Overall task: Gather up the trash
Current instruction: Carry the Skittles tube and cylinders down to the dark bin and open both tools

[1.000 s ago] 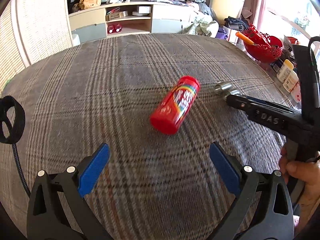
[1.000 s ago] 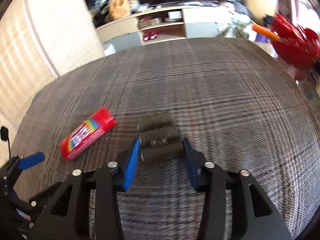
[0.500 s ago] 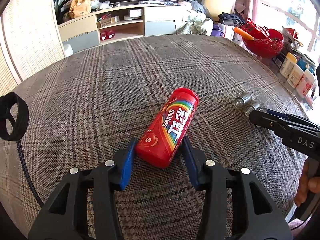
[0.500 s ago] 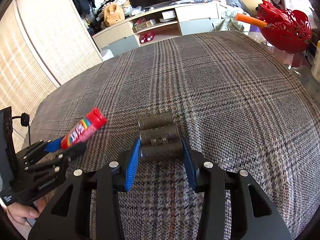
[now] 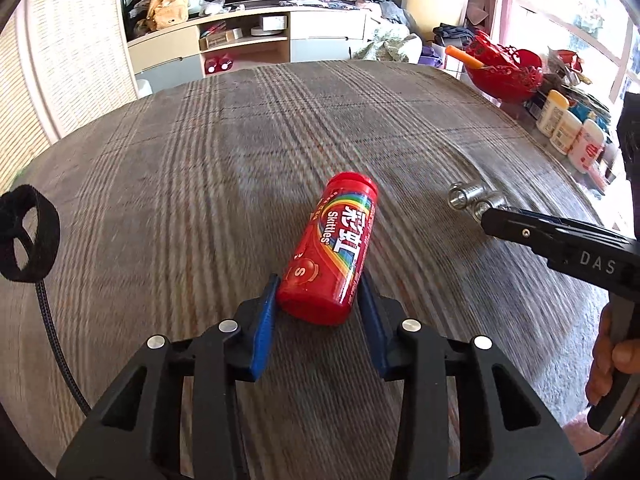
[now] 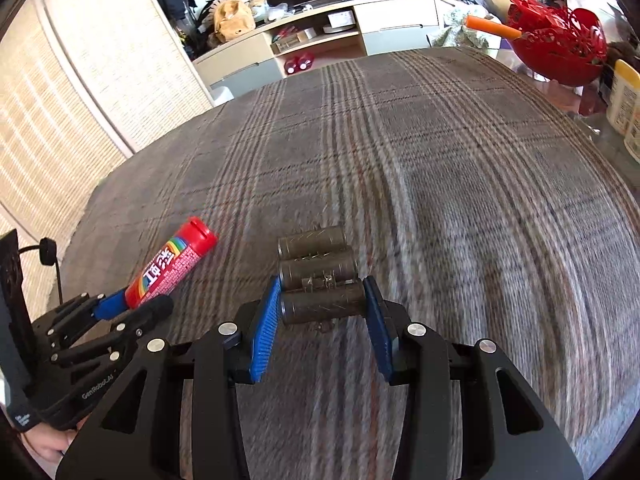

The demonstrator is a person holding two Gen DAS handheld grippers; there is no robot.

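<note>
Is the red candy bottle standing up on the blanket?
No, the red candy bottle is tipped on its side, pinched at its bottom end by the left gripper.

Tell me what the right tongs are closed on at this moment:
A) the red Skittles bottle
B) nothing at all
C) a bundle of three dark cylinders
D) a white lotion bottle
C: in the right wrist view the blue pads of the right tongs press both ends of the nearest cylinder in the bundle of three dark cylinders, while the red Skittles bottle sits in the left tongs.
</note>
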